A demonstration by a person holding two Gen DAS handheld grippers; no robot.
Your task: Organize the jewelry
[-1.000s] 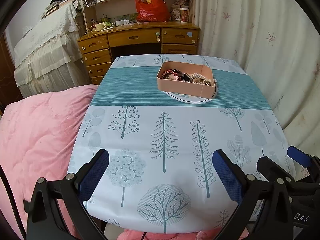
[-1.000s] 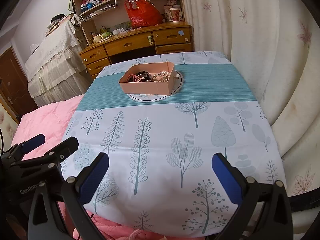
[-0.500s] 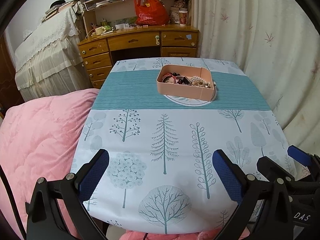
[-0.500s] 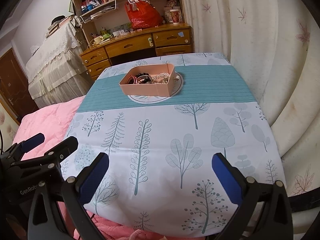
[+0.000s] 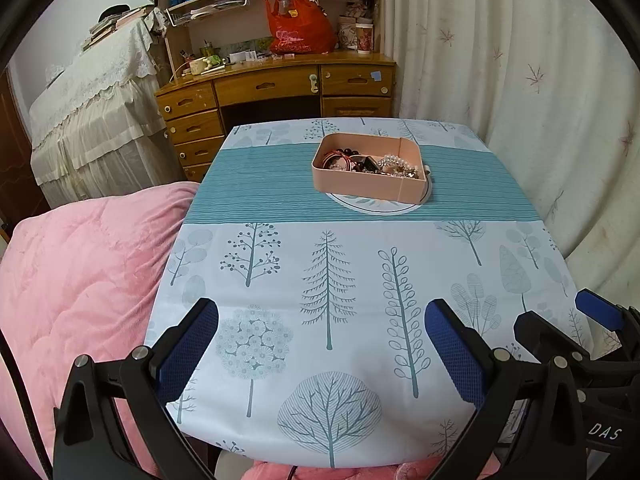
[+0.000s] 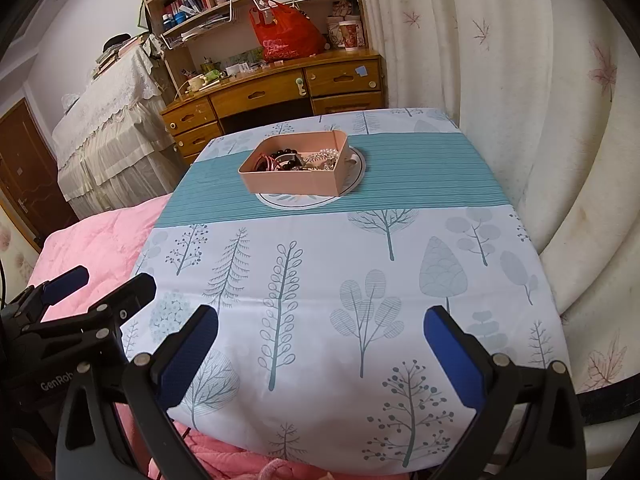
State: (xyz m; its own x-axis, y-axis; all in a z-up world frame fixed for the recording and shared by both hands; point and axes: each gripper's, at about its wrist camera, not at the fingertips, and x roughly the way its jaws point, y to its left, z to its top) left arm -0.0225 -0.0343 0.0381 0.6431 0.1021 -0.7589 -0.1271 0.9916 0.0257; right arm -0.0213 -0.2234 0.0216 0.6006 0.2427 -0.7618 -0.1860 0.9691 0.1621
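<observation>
- Left tongs [image 5: 320, 354] were spread wide apart and empty, low over the near edge of the worktop [image 5: 360, 288]; right tongs [image 6: 320, 350] were likewise wide apart, gripping nothing.
- Pink box [image 5: 368, 178] sat at the far middle of the worktop on the teal stripe, resting on a round white plate [image 5: 376, 207], well apart from both tongs.
- Jewelry [image 5: 370, 163] lay heaped inside the box: red bangles or cords at the left, dark beads in the middle, pearly and metallic strands at the right. Single pieces were too small to tell apart.
- Handling guess: pieces looked light; chains and bead strands limp, likely tangled, so lifting one may drag its neighbours.
- Beads and metal probably slick against the pads; thin chains could slip through a loose pinch.
- Best hold, as judged: pinch a bangle across its rim, or a strand at a bunched part on top of the heap, not at a loose end.
- Box walls looked thin and stiff; the box may slide on the plate if pushed, so one pair of tongs could steady a wall.
- A divider showed near the box's right end [image 6: 340, 162]; what lay beyond it could not be told.
</observation>
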